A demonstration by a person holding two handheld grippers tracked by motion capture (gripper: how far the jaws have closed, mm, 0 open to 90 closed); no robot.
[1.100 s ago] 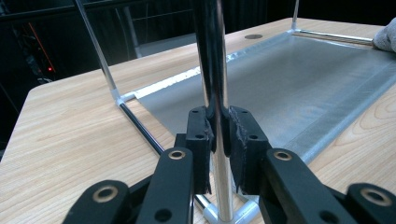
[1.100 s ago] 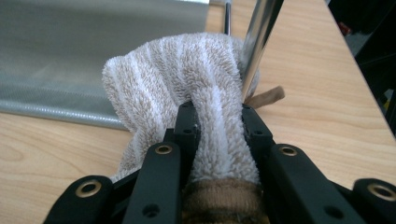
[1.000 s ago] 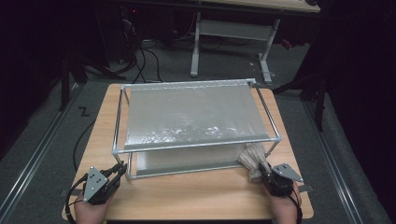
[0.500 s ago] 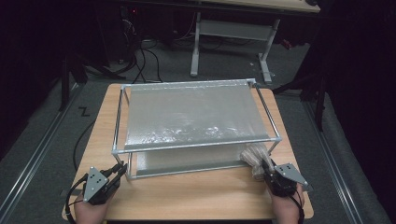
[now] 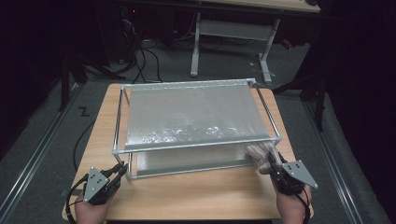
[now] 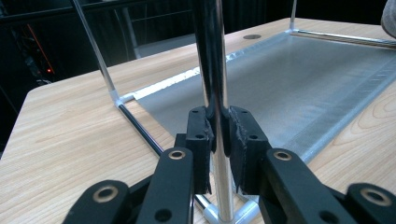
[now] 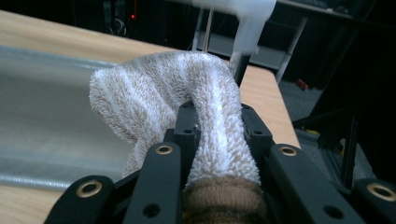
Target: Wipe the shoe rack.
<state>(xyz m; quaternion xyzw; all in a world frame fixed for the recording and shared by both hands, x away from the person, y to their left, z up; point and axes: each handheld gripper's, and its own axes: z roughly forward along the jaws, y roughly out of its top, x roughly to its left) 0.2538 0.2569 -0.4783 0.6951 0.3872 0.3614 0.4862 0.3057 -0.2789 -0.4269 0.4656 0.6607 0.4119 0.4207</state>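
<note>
Wooden table fills the centre of the high view, dark floor all round it. On it stands a two-tier metal rack: chrome tube frame, frosted silver-grey shelf sheet on top, a second sheet low down, showing along the near edge. Left gripper, lower left of the high view, held in a hand at the bottom edge; its tips reach the rack's near-left corner post. In the left gripper view the jaws are clamped on that post, pads pressed to the tube on either side, post upright, running off the top of the frame, its foot in a corner fitting at bottom centre. Lower shelf sheet stretches to the upper right there. Right gripper, lower right of the high view, close beside the rack's near-right corner. It grips a sock, terry, white and beige striped, brown cuff. In the right gripper view the sock sits bunched between the closed jaws, loose end humped above the pads, centre frame; whether it touches the rack, cannot tell.
</note>
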